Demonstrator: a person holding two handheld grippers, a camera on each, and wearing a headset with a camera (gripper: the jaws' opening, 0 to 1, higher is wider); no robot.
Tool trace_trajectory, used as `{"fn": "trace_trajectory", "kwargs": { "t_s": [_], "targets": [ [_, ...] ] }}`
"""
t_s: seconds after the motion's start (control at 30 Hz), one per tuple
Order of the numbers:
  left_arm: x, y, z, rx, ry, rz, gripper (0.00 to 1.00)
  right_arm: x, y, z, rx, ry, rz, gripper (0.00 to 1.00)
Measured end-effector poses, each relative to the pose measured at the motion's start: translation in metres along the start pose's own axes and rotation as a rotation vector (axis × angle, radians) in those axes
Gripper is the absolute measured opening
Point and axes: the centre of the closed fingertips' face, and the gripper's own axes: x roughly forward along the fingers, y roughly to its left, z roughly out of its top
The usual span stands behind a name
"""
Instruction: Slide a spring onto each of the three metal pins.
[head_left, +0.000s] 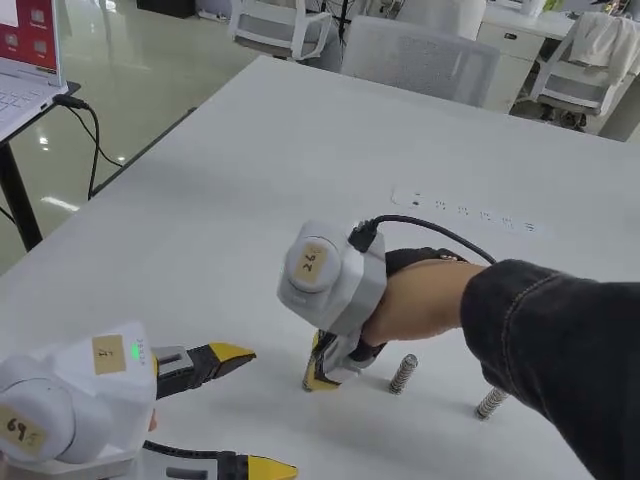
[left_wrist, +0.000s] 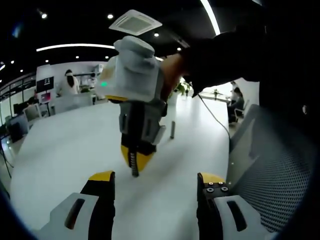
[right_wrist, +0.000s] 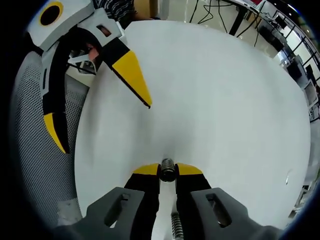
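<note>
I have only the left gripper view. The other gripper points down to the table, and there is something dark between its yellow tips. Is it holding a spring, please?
Observer: Yes. In the right gripper view the right tongs are shut on a spring, seen end-on between the yellow tips.
Operator: Thank you. Behind that gripper I see one thin upright thing. Is it alone?
Observer: No. In the head view a near spring and a far spring stand apart from each other on the white table, both beside the right tongs. What is inside them, I cannot tell.
</note>
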Motion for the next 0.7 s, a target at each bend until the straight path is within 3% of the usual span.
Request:
{"fn": "trace_trajectory", "kwargs": {
  "t_s": [0.3, 0.7],
  "targets": [
    [-0.0007, -0.0007, -0.0001, 0.001, 0.002, 0.001, 0.62, 0.0027, 0.0014, -0.0015, 0.006, -0.008, -0.001, 0.1],
    [0.0003, -0.0021, 0.0011, 0.007, 0.006, -0.005, 0.62, -0.0063, -0.0027, -0.0045, 0.046, -0.052, -0.009, 0.21]
  ]
}}
